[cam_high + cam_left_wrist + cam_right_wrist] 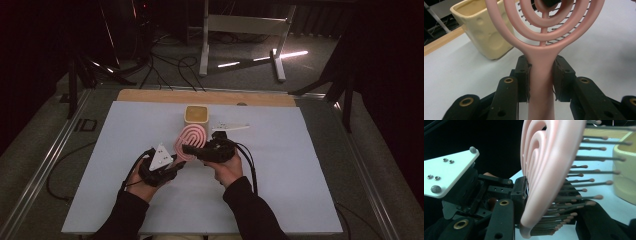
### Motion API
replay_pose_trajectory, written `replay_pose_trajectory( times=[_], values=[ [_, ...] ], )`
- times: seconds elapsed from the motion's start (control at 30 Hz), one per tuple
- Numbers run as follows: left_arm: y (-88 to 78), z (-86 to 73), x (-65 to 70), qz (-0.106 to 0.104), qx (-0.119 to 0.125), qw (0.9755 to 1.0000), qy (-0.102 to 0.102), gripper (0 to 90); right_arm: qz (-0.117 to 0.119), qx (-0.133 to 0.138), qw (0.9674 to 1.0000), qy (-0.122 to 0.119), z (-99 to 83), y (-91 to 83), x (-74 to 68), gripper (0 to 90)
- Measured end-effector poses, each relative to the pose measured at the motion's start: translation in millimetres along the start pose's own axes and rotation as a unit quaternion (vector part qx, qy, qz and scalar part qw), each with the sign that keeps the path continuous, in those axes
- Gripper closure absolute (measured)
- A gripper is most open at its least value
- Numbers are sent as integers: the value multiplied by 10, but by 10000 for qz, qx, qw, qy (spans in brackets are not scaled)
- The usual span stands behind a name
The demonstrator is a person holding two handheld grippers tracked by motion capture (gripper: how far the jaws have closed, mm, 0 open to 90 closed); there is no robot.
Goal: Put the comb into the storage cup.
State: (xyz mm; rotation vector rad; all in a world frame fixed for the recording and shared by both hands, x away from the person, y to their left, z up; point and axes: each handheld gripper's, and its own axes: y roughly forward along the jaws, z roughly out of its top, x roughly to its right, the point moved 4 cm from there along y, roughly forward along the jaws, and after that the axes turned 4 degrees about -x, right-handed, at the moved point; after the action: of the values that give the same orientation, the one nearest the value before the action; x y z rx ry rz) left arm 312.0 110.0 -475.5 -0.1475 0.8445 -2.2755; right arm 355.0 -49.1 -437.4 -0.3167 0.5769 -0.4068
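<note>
I have the pink hairbrush clamped by its handle in my left gripper. My right gripper is clamped on the edge of the brush head, bristles against one pad. The brush stands between both grippers, with the cream pot just beyond them on the table.

Brush: pink plastic, open concentric-ring head, thin ball-tipped bristles, straight handle. Held tilted above the bench's middle, handle toward the near edge, just before a cream cup.
</note>
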Motion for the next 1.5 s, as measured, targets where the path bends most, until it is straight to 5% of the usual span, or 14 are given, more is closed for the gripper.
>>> replay_pose_trajectory(
  times=[0.17, 0.4, 0.77, 1.23, 1.5],
  values=[
    [3, -2, 2, -10, -5, 10000, 19, 672, -19, 16, 10000, 29, 5, 5, 3, 634],
    [-17, 7, -6, -102, 137, 9998, -93, 499, -51, 38, 10000, 47, 15, 5, 2, 635],
    [-60, 17, -39, 75, 414, 9985, -340, 278, -65, 105, 9999, -20, 52, -1, -24, 637],
    [-131, -25, -163, 296, 404, 9963, -698, 7, -62, 181, 9998, 38, 66, -21, 8, 636],
    [-219, -69, -240, 291, 656, 9937, -861, 1, -84, 191, 9998, 44, 67, -22, 9, 636]
  ],
)
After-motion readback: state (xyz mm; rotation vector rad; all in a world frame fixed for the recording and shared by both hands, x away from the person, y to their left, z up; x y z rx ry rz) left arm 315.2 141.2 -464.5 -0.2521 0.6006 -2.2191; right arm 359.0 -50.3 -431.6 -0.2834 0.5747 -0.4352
